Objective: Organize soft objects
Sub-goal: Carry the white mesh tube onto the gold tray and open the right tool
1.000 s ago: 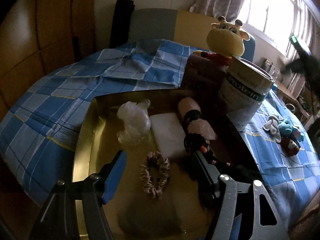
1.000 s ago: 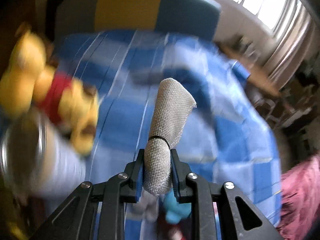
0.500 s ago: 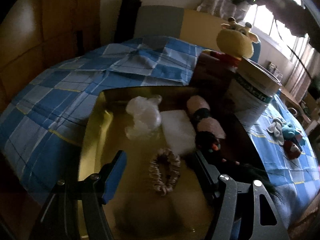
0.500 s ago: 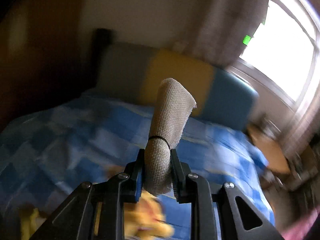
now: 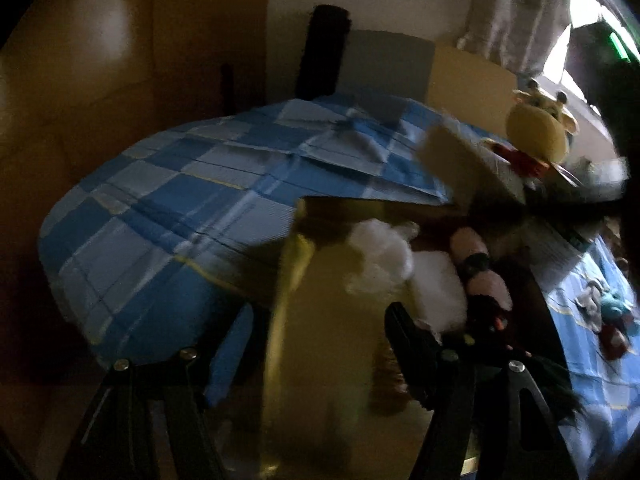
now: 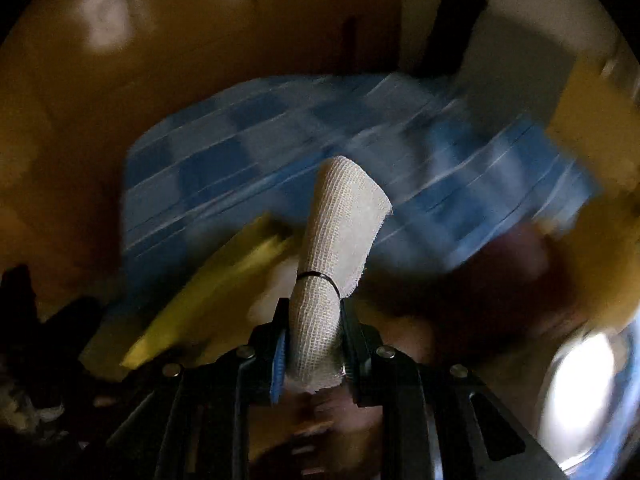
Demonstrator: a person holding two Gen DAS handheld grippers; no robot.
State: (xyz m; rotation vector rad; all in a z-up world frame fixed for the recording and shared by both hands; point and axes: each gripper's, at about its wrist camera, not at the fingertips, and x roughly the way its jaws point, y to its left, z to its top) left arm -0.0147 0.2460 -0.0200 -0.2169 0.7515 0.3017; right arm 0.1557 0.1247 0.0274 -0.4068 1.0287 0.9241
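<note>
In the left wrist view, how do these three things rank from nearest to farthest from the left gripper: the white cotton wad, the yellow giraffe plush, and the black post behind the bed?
1. White cotton wad: in the gold tray, just ahead of the left gripper, whose empty jaws are opening.
2. Yellow giraffe plush: upper right, beyond the tray.
3. Black post: top centre, against the wall.
</note>
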